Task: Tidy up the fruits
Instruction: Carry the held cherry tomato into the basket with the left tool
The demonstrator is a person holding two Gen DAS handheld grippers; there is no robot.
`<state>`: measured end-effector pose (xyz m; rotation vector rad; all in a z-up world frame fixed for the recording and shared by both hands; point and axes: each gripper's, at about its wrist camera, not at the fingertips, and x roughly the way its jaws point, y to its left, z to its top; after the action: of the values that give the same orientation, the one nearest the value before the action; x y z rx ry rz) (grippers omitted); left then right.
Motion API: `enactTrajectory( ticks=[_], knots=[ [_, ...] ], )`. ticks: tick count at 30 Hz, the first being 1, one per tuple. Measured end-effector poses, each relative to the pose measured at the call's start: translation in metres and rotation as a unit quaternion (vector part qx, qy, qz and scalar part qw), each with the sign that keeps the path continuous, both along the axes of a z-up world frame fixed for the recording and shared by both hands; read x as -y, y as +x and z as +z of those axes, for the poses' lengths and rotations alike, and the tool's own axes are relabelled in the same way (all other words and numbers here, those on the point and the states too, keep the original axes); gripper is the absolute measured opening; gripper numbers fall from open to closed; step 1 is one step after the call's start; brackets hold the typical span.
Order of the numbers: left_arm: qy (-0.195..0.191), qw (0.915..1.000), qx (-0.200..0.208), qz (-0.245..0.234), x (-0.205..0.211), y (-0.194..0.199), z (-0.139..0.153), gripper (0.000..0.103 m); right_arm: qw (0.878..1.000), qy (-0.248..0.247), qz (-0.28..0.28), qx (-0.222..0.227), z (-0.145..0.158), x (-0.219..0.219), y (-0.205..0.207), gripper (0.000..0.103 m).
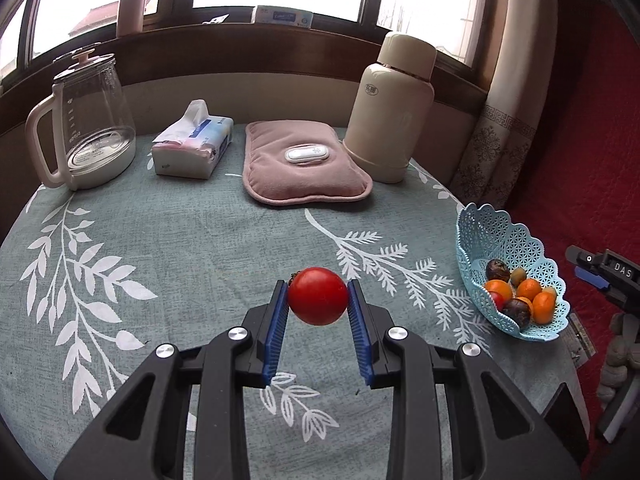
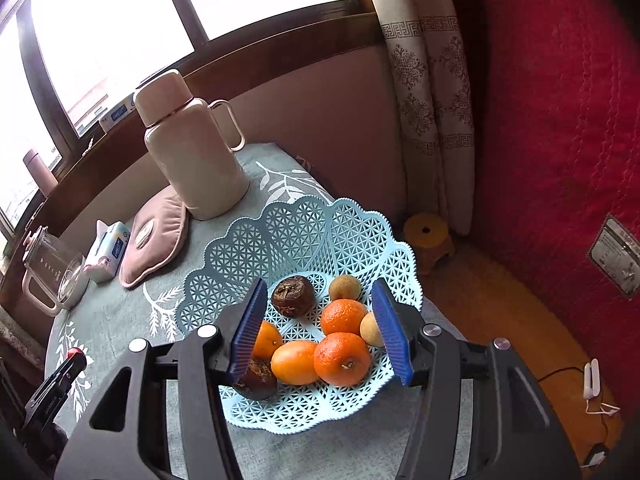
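The left gripper [image 1: 318, 296] clamps a smooth, round red tomato [image 1: 318, 295] above the leaf-print tablecloth [image 1: 160, 240], its dark stem end turned left; "DAS" reads on the right gripper [image 2: 320, 330], spread open over the blue lattice basket [image 2: 304, 224] of oranges [image 2: 342, 358].

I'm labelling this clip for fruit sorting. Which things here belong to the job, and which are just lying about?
Part of the job:
left gripper holding the tomato
basket with oranges
right gripper, open above the basket

Lying about:
kettle
tissues
pink heat pad
flask
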<state>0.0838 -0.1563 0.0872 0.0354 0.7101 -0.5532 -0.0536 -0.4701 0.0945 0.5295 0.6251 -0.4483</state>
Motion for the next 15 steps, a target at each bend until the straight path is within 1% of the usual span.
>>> enactTrajectory(
  ticks=[4, 7, 9, 12, 15],
  knots=[
    [-0.003, 0.9994, 0.001, -0.034, 0.034, -0.010, 0.010, 0.030, 1.000, 0.012, -0.004, 0.024, 0.004, 0.010, -0.019, 0.057],
    [-0.007, 0.9980, -0.007, -0.062, 0.063, -0.013, 0.014, 0.030, 0.999, 0.016, -0.014, 0.040, 0.006, 0.018, -0.030, 0.062],
    [-0.009, 0.9966, -0.011, -0.081, 0.082, -0.014, 0.016, 0.030, 0.999, 0.018, -0.024, 0.045, 0.006, 0.023, -0.036, 0.062],
    [-0.011, 0.9933, -0.022, -0.113, 0.112, -0.012, 0.016, 0.030, 0.998, 0.031, -0.025, 0.051, 0.008, 0.029, -0.039, 0.062],
    [-0.011, 0.9896, -0.038, -0.138, 0.139, -0.009, 0.012, 0.030, 0.998, 0.015, -0.027, 0.054, 0.014, 0.027, -0.042, 0.062]
  ],
)
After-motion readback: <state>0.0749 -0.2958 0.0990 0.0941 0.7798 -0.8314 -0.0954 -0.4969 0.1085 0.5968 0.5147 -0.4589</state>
